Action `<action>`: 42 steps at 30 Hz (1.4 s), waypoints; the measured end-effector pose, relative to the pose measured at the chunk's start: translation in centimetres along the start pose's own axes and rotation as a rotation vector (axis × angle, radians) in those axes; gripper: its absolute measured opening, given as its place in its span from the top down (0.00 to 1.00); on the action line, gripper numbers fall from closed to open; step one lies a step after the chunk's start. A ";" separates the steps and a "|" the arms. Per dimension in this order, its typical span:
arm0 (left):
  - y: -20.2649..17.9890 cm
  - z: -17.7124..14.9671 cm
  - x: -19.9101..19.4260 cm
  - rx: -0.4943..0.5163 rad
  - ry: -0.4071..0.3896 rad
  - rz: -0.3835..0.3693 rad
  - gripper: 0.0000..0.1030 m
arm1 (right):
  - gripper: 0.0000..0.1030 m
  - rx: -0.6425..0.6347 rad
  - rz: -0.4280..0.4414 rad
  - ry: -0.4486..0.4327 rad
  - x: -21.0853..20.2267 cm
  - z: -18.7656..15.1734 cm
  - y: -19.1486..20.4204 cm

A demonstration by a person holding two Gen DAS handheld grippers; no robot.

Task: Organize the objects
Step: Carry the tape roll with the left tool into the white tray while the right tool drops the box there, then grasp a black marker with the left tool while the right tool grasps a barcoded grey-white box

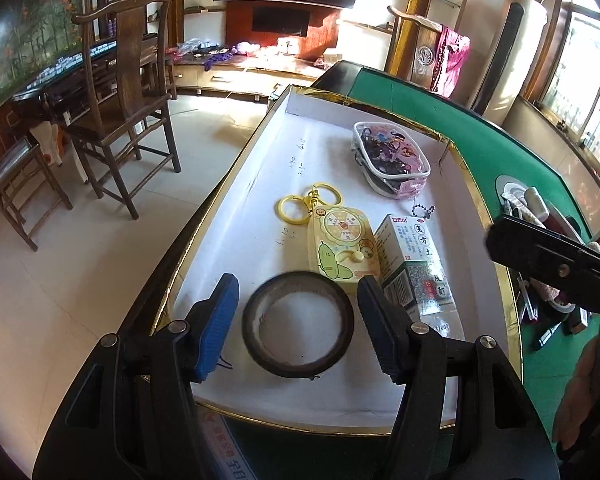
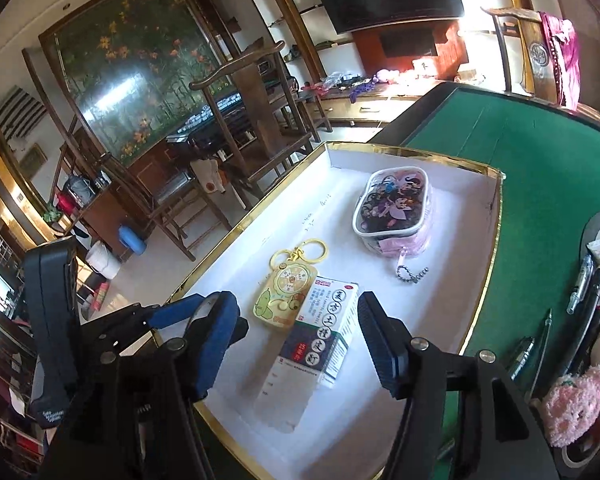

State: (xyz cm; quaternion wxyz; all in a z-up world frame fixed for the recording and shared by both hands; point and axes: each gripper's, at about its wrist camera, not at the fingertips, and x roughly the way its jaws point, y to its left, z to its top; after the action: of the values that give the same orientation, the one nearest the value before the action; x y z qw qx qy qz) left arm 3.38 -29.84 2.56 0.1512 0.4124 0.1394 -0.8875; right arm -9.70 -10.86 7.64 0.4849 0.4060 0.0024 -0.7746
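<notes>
A white gold-rimmed box lid point(image 1: 260, 184) lies on the green table point(image 1: 492, 148). In it lie a black tape roll point(image 1: 298, 324), a yellow keychain toy point(image 1: 340, 244), a medicine box point(image 1: 414, 264) and a clear cartoon pouch point(image 1: 392, 158). My left gripper point(image 1: 298, 326) is open, its blue pads on either side of the tape roll, not touching it. My right gripper point(image 2: 298, 334) is open and empty above the medicine box point(image 2: 320, 332). The keychain toy point(image 2: 284, 292) and pouch point(image 2: 396, 208) lie beyond. The left gripper point(image 2: 188, 316) shows at left in the right wrist view; the tape roll is hidden there.
Pens point(image 2: 580, 288), tubes and a pink plush point(image 2: 576, 404) lie in a heap on the table to the right of the lid. Wooden chairs point(image 1: 120, 112) stand on the floor to the left, past the table edge. The right gripper's body point(image 1: 552, 260) hangs at right.
</notes>
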 end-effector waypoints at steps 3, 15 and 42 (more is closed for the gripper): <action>0.2 0.2 -0.3 -0.023 0.000 -0.004 0.39 | 0.39 0.030 0.018 -0.031 -3.4 -1.1 -2.3; -14.2 -0.1 -1.6 0.277 0.058 -0.246 0.41 | 0.30 0.237 -0.085 -0.278 -19.5 -7.0 -15.6; -21.7 -2.6 4.3 0.390 0.119 -0.124 0.91 | 0.30 0.397 -0.353 -0.053 -18.2 -9.8 -20.6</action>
State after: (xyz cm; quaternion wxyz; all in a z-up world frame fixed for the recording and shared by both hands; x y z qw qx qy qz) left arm -5.80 -9.65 0.31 0.0049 0.4761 -0.0014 -0.8794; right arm -15.41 17.55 4.54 0.2532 0.4661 -0.0917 -0.8427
